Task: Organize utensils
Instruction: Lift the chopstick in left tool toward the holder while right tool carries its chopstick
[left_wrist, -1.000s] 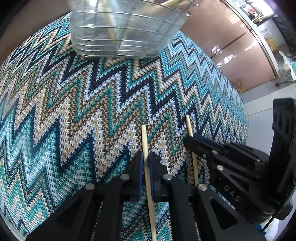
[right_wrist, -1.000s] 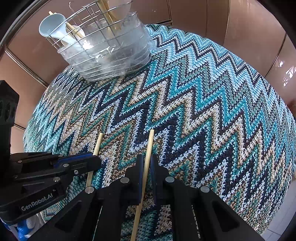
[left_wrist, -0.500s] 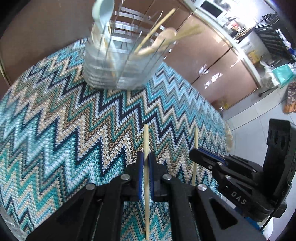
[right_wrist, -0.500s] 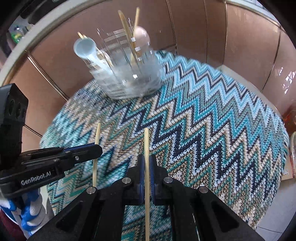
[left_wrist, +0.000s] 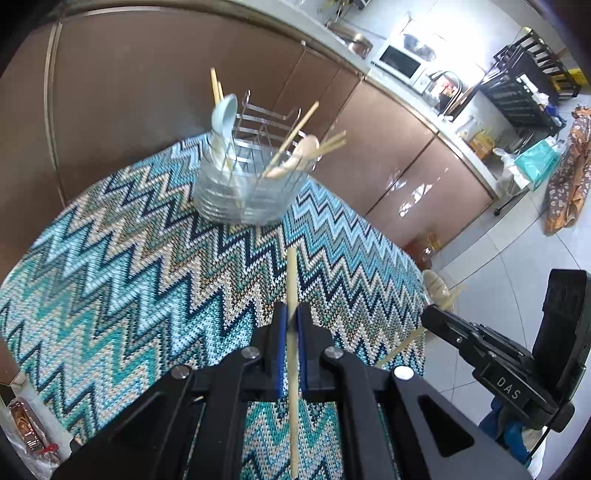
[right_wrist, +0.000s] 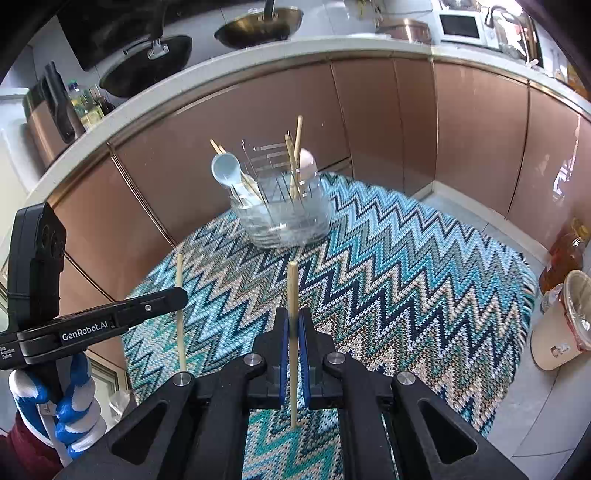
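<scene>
over zigzag cloth (left_wrist: 147, 280), claws (left_wrist: 290, 326) (right_wrist: 291, 328) pinch chopsticks (left_wrist: 293, 295) (right_wrist: 292, 295).

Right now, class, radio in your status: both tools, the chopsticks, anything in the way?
Left tool shut on one pale wooden chopstick. Right tool shut on another. Wire utensil basket ahead on zigzag cloth, path clear.
</scene>
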